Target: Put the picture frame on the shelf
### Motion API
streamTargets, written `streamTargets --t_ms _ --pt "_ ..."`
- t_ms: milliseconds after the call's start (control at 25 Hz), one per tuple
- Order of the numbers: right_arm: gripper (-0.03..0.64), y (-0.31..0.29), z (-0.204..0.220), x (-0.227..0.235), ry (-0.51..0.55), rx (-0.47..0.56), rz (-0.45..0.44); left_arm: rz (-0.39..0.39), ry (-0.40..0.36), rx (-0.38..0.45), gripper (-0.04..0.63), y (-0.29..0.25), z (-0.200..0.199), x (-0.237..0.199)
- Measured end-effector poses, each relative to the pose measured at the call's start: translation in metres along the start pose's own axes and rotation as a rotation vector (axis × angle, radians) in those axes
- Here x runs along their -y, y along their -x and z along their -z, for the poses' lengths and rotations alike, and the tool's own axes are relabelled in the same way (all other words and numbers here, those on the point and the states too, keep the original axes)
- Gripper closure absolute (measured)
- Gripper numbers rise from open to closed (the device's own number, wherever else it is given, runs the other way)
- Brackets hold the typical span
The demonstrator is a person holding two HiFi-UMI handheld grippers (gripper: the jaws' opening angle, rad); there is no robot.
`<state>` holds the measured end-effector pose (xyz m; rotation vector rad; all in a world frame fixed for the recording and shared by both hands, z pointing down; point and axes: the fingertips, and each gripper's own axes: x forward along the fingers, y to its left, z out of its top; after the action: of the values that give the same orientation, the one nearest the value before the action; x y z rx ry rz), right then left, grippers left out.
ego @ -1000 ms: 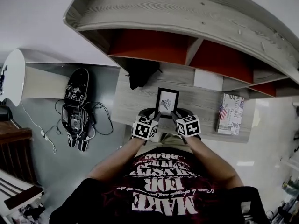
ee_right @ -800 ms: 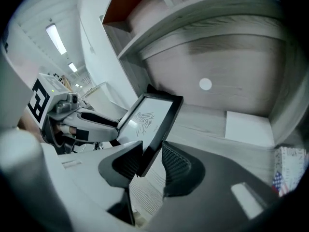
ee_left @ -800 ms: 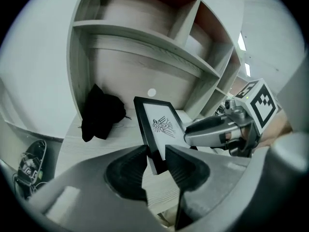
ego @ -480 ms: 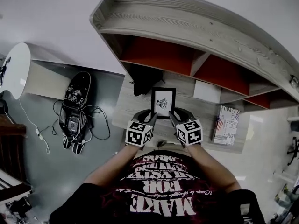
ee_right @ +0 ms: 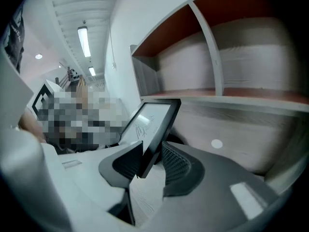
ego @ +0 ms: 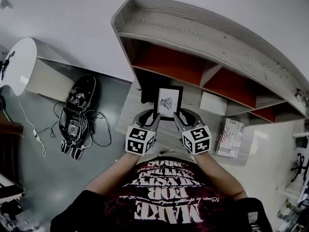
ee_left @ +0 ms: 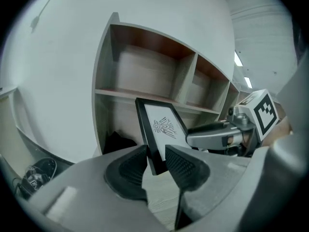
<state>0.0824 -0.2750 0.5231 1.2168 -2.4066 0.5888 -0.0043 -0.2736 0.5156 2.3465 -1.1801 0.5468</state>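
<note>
**Both tongs clamped on the picture frame, in front of the shelf**

The left tongs (ee_left: 157, 162) are closed down on the lower left edge of the picture frame (ee_left: 161, 127), with both ribbed pads pressed against its black border. The right tongs (ee_right: 150, 162) grip the lower right edge in the same way, the frame wedged between their pads. Neither pair shows any gap beyond the thickness of the frame.

The frame stands upright between the two pairs of tongs, its white print with a small dark figure facing the person. It is held over the pale wooden counter (ego: 128, 112).

Just beyond the left tongs, a dark bundle (ego: 145, 87) lies on the counter, partly behind the frame's left side. Well off to the right of the right tongs, a printed box (ego: 230, 137) rests on the same counter.

Farther on, above the frame, the shelf (ego: 203, 41) spans the wall, with open compartments backed in red.
</note>
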Motion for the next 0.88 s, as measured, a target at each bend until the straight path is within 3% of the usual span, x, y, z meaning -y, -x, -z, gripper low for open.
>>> streamTargets --t_ms 320,880 --pt "0.469 0.008 -0.041 0.005 0.045 0.067 0.006 0.0 -0.016 0.083 0.477 0.006 -0.043 -0.001" --pt "0.468 0.005 -0.106 0.044 -0.04 0.178 0.023 0.059 0.014 0.128 0.477 -0.024 -0.113 -0.01"
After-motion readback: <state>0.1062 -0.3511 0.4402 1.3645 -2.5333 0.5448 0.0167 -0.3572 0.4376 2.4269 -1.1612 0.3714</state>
